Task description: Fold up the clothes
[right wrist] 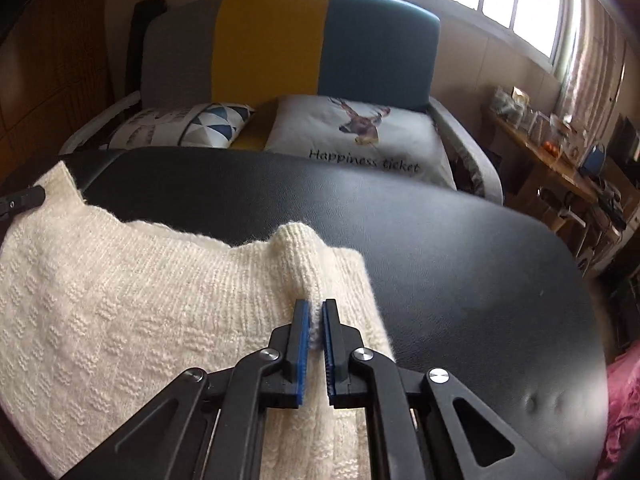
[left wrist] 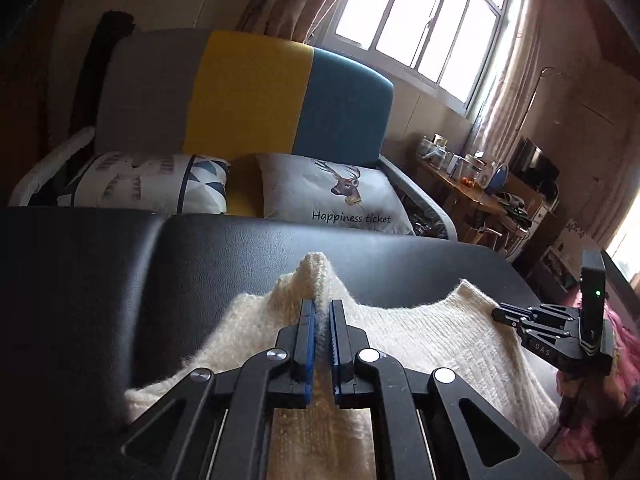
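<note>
A cream knitted sweater [left wrist: 432,344] lies on a black padded table [left wrist: 200,264]. My left gripper [left wrist: 322,304] is shut on a pinched ridge of the sweater's edge, which pokes up past the blue pads. In the right wrist view the same sweater [right wrist: 120,312] spreads to the left, and my right gripper [right wrist: 316,304] is shut on a bunched fold at its right corner. The right gripper [left wrist: 500,314] also shows at the far right of the left wrist view, on the sweater's other corner. A black fingertip of the left gripper [right wrist: 24,200] shows at the left edge.
Behind the table [right wrist: 440,248] stands a grey, yellow and blue sofa [left wrist: 248,92] with a patterned cushion [left wrist: 160,184] and a deer cushion [left wrist: 340,196]. A cluttered wooden side table [left wrist: 472,188] sits at the right under a bright window [left wrist: 420,20]. Pink fabric [right wrist: 624,412] lies at the lower right.
</note>
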A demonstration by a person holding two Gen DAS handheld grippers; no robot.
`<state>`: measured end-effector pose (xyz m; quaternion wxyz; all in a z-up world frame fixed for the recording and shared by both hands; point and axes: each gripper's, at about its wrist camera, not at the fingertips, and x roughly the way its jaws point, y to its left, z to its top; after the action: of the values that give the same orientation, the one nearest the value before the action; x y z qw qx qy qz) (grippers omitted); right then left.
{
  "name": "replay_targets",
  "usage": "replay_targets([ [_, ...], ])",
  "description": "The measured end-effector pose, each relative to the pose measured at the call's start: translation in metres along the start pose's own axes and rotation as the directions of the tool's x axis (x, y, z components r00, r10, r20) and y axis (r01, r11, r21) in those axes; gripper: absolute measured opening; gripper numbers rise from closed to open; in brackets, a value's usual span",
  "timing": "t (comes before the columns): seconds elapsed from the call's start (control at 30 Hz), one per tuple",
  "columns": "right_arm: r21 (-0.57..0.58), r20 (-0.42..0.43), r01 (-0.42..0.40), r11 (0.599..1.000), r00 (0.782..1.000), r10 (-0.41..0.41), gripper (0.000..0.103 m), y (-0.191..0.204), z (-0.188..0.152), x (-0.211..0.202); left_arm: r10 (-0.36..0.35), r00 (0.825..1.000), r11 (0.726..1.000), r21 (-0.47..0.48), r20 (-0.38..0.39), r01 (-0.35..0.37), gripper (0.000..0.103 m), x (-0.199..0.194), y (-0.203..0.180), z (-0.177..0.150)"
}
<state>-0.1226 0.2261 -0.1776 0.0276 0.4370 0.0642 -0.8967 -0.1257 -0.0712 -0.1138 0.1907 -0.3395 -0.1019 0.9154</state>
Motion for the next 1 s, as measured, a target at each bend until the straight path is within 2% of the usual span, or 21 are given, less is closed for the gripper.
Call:
replay_targets([
  [0.07, 0.034, -0.073, 0.023, 0.999, 0.997, -0.02, 0.007, -0.005, -0.011, 0.028, 0.011, 0.995, 0.999, -0.048, -0.095, -0.016, 0.01, 0.035, 0.01, -0.003],
  [0.1, 0.05, -0.071, 0.026, 0.998, 0.997, -0.023, 0.007, -0.008, -0.02, 0.035, 0.023, 0.989, 0.996, -0.077, -0.146, -0.035, 0.017, 0.053, 0.018, -0.008],
  [0.13, 0.048, -0.034, 0.037, 0.998, 0.999, -0.036, 0.007, -0.008, -0.024, 0.032, 0.033, 0.98, 0.993, -0.106, -0.196, -0.055, 0.022, 0.071, 0.026, -0.013],
  [0.17, 0.043, -0.034, 0.046, 0.998, 0.998, -0.044, 0.007, -0.007, -0.024, 0.03, 0.042, 0.968, 0.988, -0.134, -0.246, -0.077, 0.022, 0.089, 0.034, -0.018],
  [0.23, 0.055, -0.032, 0.04, 0.998, 0.999, -0.039, 0.007, -0.01, -0.024, 0.029, -0.026, 0.979, 0.975, -0.22, -0.201, -0.019, 0.022, 0.082, 0.045, -0.022],
  [0.27, 0.06, -0.031, 0.037, 0.997, 0.999, -0.036, 0.007, -0.011, -0.024, 0.029, -0.029, 0.978, 0.971, -0.237, -0.205, -0.02, 0.022, 0.079, 0.048, -0.021],
  [0.4, 0.102, -0.024, 0.007, 0.995, 1.0, -0.004, 0.01, -0.021, -0.027, 0.026, 0.013, 0.98, 0.979, -0.195, -0.198, -0.052, 0.022, 0.056, 0.051, -0.02],
  [0.47, 0.125, -0.02, -0.023, 0.992, 0.999, 0.026, 0.012, -0.026, -0.028, 0.024, 0.024, 0.987, 0.977, -0.207, -0.161, -0.058, 0.022, 0.031, 0.059, -0.021],
  [0.5, 0.14, -0.018, -0.041, 0.989, 0.999, 0.043, 0.012, -0.029, -0.028, 0.023, 0.019, 0.99, 0.974, -0.22, -0.138, -0.05, 0.024, 0.017, 0.065, -0.022],
  [0.6, 0.171, -0.013, -0.07, 0.983, 0.997, 0.074, 0.016, -0.033, -0.026, 0.018, 0.079, 0.993, 0.967, -0.235, -0.089, -0.098, 0.032, -0.019, 0.094, -0.026],
  [0.67, 0.165, 0.013, -0.074, 0.984, 0.997, 0.073, 0.018, -0.028, -0.025, 0.006, 0.052, 0.995, 0.967, -0.246, -0.088, -0.072, 0.034, -0.035, 0.11, -0.035],
  [0.77, 0.139, 0.051, -0.121, 0.983, 0.992, 0.115, 0.024, -0.013, -0.028, -0.013, 0.029, 0.994, 0.979, -0.199, -0.106, -0.05, 0.037, -0.05, 0.112, -0.051],
  [0.83, 0.104, 0.075, -0.145, 0.984, 0.988, 0.137, 0.025, 0.001, -0.029, -0.024, 0.005, 0.993, 0.988, -0.153, -0.122, -0.024, 0.047, -0.054, 0.103, -0.06],
  [0.9, 0.048, 0.062, -0.172, 0.984, 0.984, 0.169, 0.026, 0.018, -0.028, -0.026, -0.024, 0.99, 0.993, -0.121, -0.139, 0.007, 0.053, -0.052, 0.091, -0.067],
  [0.97, -0.008, 0.047, -0.197, 0.98, 0.979, 0.198, 0.026, 0.036, -0.026, -0.027, -0.043, 0.987, 0.994, -0.103, -0.154, 0.028, 0.055, -0.047, 0.08, -0.072],
  [1.0, -0.049, 0.03, -0.17, 0.984, 0.985, 0.171, 0.026, 0.046, -0.025, -0.023, -0.049, 0.985, 0.995, -0.096, -0.163, 0.034, 0.055, -0.044, 0.075, -0.073],
])
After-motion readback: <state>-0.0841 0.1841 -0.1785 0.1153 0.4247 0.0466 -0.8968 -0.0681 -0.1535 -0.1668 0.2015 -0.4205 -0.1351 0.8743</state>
